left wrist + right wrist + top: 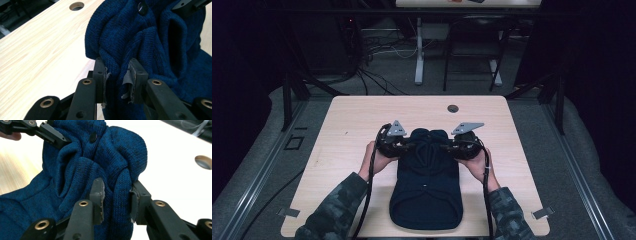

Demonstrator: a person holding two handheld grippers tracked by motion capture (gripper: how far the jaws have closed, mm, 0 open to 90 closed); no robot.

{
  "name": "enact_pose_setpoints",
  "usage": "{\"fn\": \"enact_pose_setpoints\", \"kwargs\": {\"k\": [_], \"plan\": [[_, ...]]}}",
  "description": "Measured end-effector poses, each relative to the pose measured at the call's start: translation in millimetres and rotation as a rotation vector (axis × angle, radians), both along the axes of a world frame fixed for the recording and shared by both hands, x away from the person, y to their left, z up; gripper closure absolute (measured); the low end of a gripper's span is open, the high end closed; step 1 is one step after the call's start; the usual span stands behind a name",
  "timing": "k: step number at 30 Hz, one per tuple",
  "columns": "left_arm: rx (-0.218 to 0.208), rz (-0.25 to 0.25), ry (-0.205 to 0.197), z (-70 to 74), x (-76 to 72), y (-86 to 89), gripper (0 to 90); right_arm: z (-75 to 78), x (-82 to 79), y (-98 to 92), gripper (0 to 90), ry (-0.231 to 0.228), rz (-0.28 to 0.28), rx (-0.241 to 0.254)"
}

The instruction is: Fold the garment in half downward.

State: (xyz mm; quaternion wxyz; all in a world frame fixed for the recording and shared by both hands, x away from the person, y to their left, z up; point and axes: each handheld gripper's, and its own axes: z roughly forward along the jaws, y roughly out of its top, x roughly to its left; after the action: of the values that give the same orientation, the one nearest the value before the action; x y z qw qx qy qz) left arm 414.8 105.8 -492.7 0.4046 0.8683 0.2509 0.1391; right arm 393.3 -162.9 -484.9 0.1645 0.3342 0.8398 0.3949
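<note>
Sweater (427, 185): soft, floppy knit, light. Left gripper (117, 75) and right gripper (116, 195) each clamped on bunched fold; thick edges grip best.

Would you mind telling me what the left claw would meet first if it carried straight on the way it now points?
The left claw is already shut on a fold of the blue knitted garment, so it would push further into that bunched knit. Beyond it, probably the right claw gripping the far side, though depth is unclear.
</note>
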Motion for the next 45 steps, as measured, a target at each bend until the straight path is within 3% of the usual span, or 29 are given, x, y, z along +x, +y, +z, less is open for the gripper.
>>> {"fn": "enact_pose_setpoints", "kwargs": {"k": [2, 4, 5, 7, 12, 15, 18, 19, 20, 25, 29, 31, 37, 38, 41, 42, 44, 45], "plan": [[-0.029, -0.011, 0.041, 1.5, 0.8, 3.4, 71.0, 0.0, -2.5, 0.8, 68.1, -0.008, -0.001, 0.005], [-0.031, -0.02, 0.054, 1.8, 0.9, 4.3, 69.8, -0.1, -4.8, -0.1, 68.5, -0.022, 0.002, 0.019], [-0.03, -0.045, 0.08, 2.3, 1.1, 5.5, 69.6, -0.2, -5.9, 0.1, 68.6, -0.033, 0.002, 0.021], [-0.025, -0.048, 0.079, 2.8, 0.6, 5.5, 69.6, 0.4, -7.2, 0.1, 68.7, -0.04, 0.001, 0.015], [-0.042, -0.06, 0.046, 9.3, -4.1, 7.5, 70.5, 2.5, -13.6, -0.5, 69.0, -0.107, 0.0, 0.017], [-0.058, -0.063, 0.016, 12.4, -7.5, 8.5, 71.6, 3.3, -14.6, -4.2, 67.9, -0.087, 0.007, 0.051], [-0.05, -0.07, -0.034, 16.8, -11.6, 7.0, 72.5, 4.9, -14.2, -9.4, 65.0, -0.055, 0.019, 0.082], [-0.05, -0.07, -0.034, 16.8, -11.6, 7.0, 72.7, 4.9, -14.2, -9.4, 65.0, -0.055, 0.019, 0.082], [-0.037, -0.075, -0.067, 19.2, -14.4, 4.7, 72.8, 5.4, -12.8, -11.5, 61.1, -0.015, 0.031, 0.103], [-0.029, -0.11, -0.098, 23.6, -17.9, 1.7, 72.8, 4.8, -11.5, -14.0, 55.7, 0.038, 0.048, 0.094], [-0.02, -0.121, -0.107, 24.9, -18.6, 1.8, 72.7, 3.0, -13.3, -14.4, 64.4, 0.026, 0.052, 0.083], [-0.022, -0.124, -0.096, 24.8, -18.1, 3.1, 72.6, 2.3, -15.6, -13.5, 66.9, 0.004, 0.048, 0.078], [-0.048, -0.111, -0.063, 23.5, -17.1, 6.1, 70.2, 1.5, -26.5, -7.9, 70.4, -0.127, 0.038, 0.048], [-0.055, -0.1, -0.042, 21.7, -15.1, 7.0, 68.8, 2.0, -27.5, -7.4, 70.7, -0.14, 0.035, 0.044], [-0.048, -0.097, -0.013, 19.4, -13.1, 6.7, 61.3, 2.7, -29.3, -5.1, 71.2, -0.181, 0.037, 0.035], [-0.017, -0.102, 0.036, 15.8, -10.8, 4.5, 59.6, 2.7, -29.7, -4.2, 71.3, -0.187, 0.039, 0.03], [-0.007, -0.095, 0.046, 14.3, -10.4, 3.5, 55.2, 2.4, -30.7, -2.4, 71.5, -0.198, 0.048, 0.023], [0.01, -0.082, 0.069, 10.4, -8.8, 1.0, 53.7, 2.2, -31.2, -1.2, 71.5, -0.201, 0.047, 0.017]]}}
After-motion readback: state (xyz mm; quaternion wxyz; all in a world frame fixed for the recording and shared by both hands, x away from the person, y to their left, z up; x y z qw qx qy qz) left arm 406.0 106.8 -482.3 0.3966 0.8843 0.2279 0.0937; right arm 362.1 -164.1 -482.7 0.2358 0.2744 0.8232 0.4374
